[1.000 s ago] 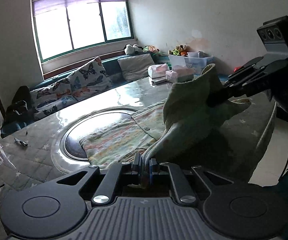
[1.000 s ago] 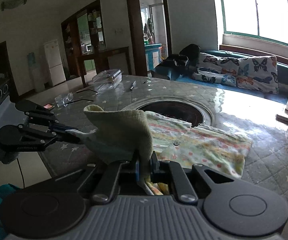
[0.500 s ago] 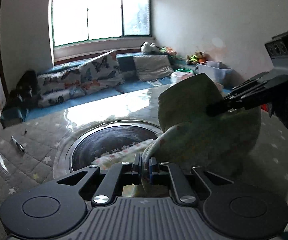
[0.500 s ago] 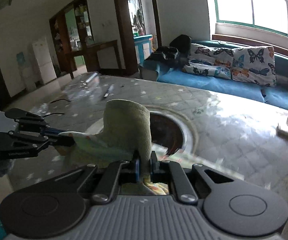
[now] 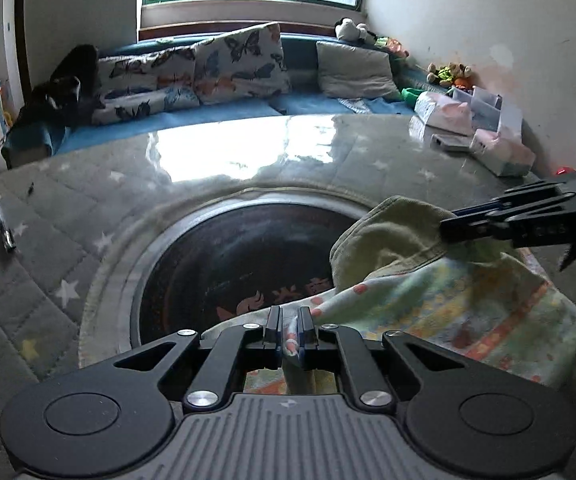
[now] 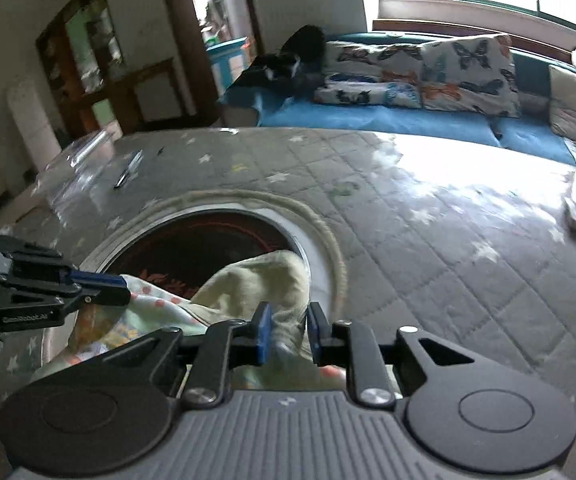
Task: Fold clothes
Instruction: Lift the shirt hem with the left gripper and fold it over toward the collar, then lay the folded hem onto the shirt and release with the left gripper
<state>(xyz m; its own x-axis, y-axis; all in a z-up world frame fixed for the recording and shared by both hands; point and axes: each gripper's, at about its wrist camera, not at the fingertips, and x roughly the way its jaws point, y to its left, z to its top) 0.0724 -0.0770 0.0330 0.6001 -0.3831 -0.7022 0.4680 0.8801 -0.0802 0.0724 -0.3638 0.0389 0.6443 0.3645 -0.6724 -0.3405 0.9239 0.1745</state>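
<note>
Looking along the left tongs [image 5: 290, 330] in the left wrist view, the two fingers stand close together with a fold of the garment [image 5: 448, 304] pinched between them. That cloth, pale green with a coloured print on its inner face, lies bunched to the right, partly over the dark round inset [image 5: 239, 268] in the quilted surface [image 5: 67, 216] and partly on the quilting. The right tongs [image 5: 448, 229] enter from the right edge and meet the ribbed green hem at its upper rim. Holding two separate points of one edge would let a person carry that edge as a line, which suits laying one half over the other.

Turning to the right wrist view, the right tongs stand noticeably apart, with the green ribbed band running between the blue pads; whether they grip it or merely straddle it is hard to say, though the gap looks wider than the cloth. The left tongs [image 6: 125, 294] come in from the left, narrow, biting the printed edge. The garment sits low, close to the surface near the ring of the inset. By my judgement a fold is being laid down, with the right side possibly letting go.
</note>
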